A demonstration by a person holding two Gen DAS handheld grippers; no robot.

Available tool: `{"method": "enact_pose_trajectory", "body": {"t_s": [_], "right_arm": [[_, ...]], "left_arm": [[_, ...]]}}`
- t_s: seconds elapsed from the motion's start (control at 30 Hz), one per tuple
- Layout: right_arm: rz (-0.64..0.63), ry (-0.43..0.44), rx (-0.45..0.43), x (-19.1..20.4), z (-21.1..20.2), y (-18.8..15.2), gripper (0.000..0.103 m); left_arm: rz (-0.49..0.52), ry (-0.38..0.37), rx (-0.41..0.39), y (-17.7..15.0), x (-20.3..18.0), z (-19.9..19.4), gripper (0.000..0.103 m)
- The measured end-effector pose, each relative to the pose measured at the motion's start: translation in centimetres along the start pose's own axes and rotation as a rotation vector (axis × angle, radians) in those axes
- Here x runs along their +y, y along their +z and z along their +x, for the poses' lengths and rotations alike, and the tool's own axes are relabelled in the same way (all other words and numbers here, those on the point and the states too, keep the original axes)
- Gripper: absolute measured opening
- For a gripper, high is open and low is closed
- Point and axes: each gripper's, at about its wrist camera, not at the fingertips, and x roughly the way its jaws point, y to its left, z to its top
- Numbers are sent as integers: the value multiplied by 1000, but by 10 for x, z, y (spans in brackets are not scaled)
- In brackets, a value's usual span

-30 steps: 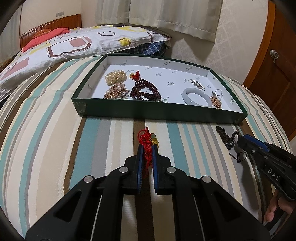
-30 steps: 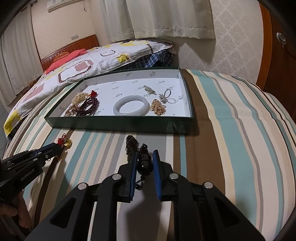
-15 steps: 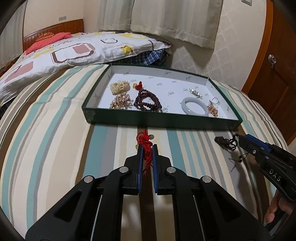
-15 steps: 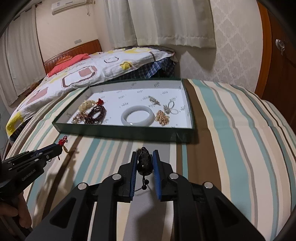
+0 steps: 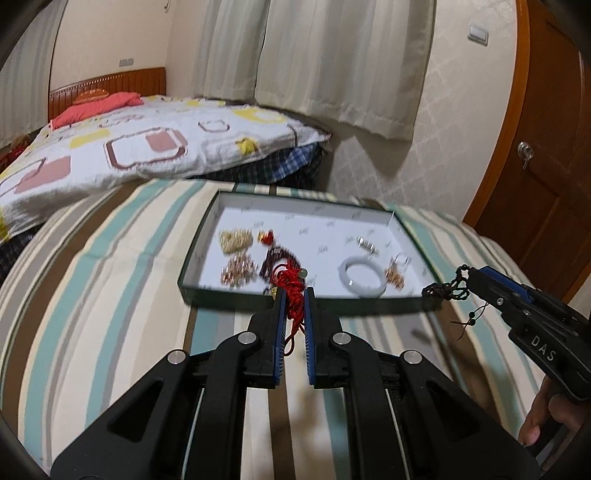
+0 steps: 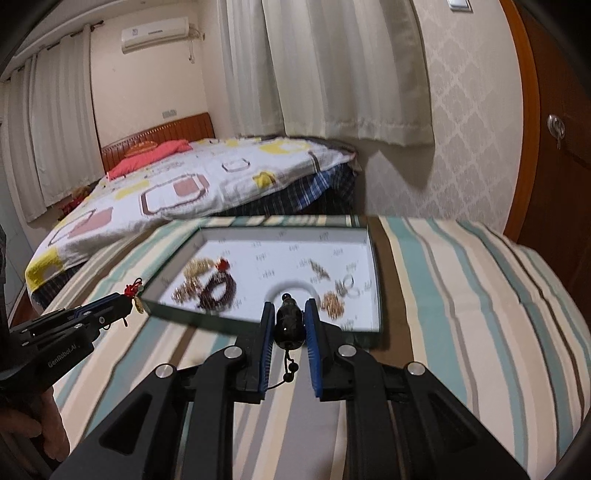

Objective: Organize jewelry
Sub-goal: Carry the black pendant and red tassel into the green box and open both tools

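Both carried in the air just short of the tray (image 5: 236, 301): red cord charm (image 5: 290, 284) pinched in left fingers (image 5: 281, 317), dark pendant (image 6: 290, 325) clamped in right fingers (image 6: 310, 332); probably light, limp, tangle-prone, best gripped at knot or bead.

Bedroom, pale curtains and patterned wallpaper.
Cream curtains (image 6: 332, 66) hang over patterned wallpaper (image 6: 469, 122); a wooden door (image 5: 546, 155) stands at right, an air conditioner (image 6: 155, 33) high on the wall, a bed (image 6: 177, 184) with wooden headboard (image 6: 159, 134).
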Motion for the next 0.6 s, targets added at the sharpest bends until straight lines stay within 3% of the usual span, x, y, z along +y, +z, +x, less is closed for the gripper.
{"method": "enact_pose_trajectory", "body": {"t_s": [0.33,0.6], "right_arm": [[-21,10,-71,2,12,39,18],[-21,14,-87,2,44,63,18]], "left_arm": [[30,-21,-79,41,-14,10,9],[55,-14,-94,68,-26,47,9]]}}
